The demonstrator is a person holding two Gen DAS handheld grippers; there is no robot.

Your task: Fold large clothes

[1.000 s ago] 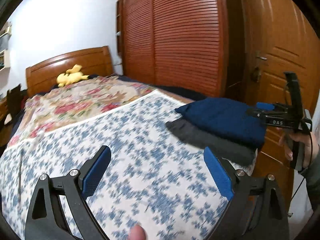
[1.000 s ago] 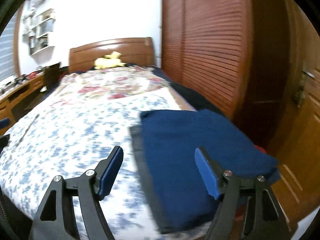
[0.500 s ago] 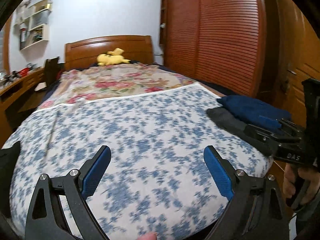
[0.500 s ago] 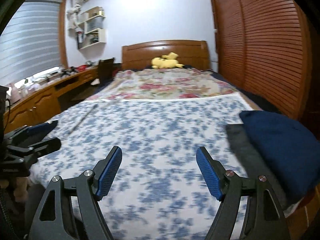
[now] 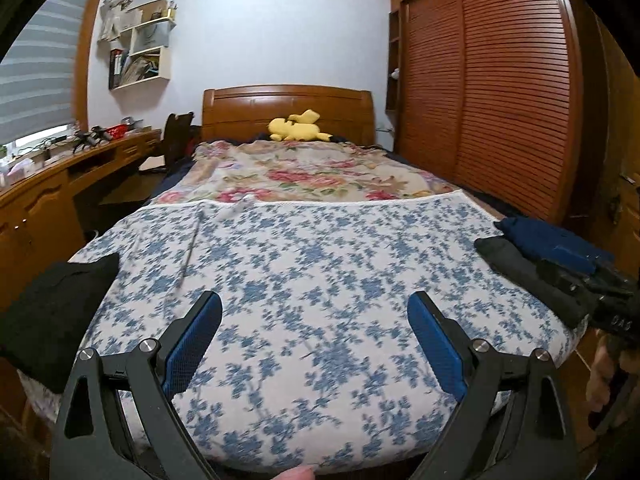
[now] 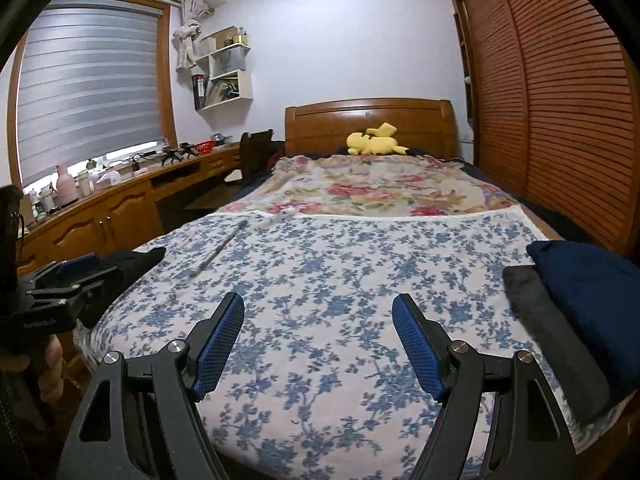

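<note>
Both grippers hung over the foot of the bed [image 5: 320, 264], the left gripper [image 5: 314, 336] and right gripper [image 6: 318, 336] with fingers spread wide and holding nothing. The folded stack, navy garment [image 6: 588, 280] on grey garment [image 6: 552, 332], sat at the bed's right edge; a black garment [image 5: 52, 304] lay at its left edge, partly overhanging. A careless tug there could drag it to the floor, and a single-layer pinch could leave it bunched.
</note>
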